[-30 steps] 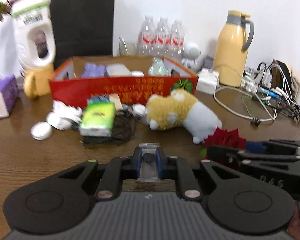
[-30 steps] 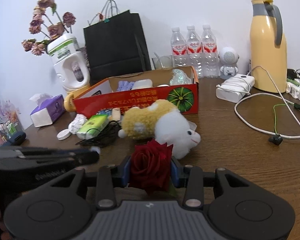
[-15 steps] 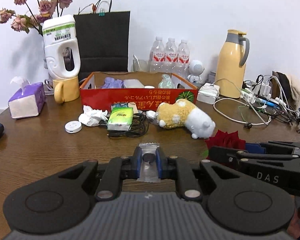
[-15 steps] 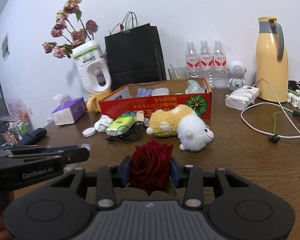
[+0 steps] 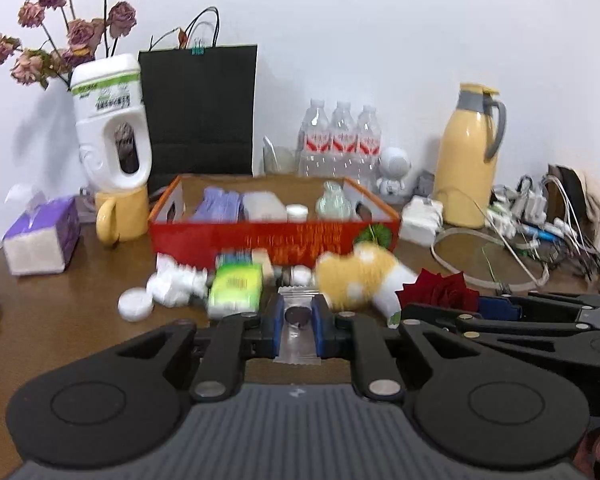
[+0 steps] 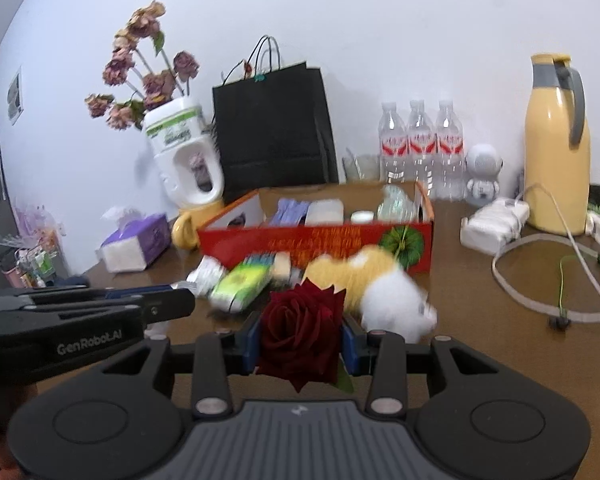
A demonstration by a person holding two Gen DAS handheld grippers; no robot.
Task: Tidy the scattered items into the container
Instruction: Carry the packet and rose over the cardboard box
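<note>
While both grippers hang above the near edge of the table, each already carries one item, which is presumably why they are raised clear of the clutter and aimed at the box. The left gripper has its jaws pressed against a small clear packet with a dark round piece inside; the packet stands upright between the blue pads, its crimped ends showing above and below them, a hold that keeps the thin wrapper from slipping out. The right gripper pinches a red rose by the bloom, a green leaf showing beneath, so the soft flower is squeezed only at its sides; the same rose appears at the right of the left view, the two tools lying side by side. The red box, the container of the task, sits open-topped in the middle of the table, beyond the loose things, and already holds a purple item, a pale block, a small white jar and a clear wrapped object. In front of it, and not yet gathered, lie a plush toy, a green tissue pack, crumpled white paper and a white round lid. Judging from this arrangement, the next step is to carry both held items over the front wall and let them go inside.
</note>
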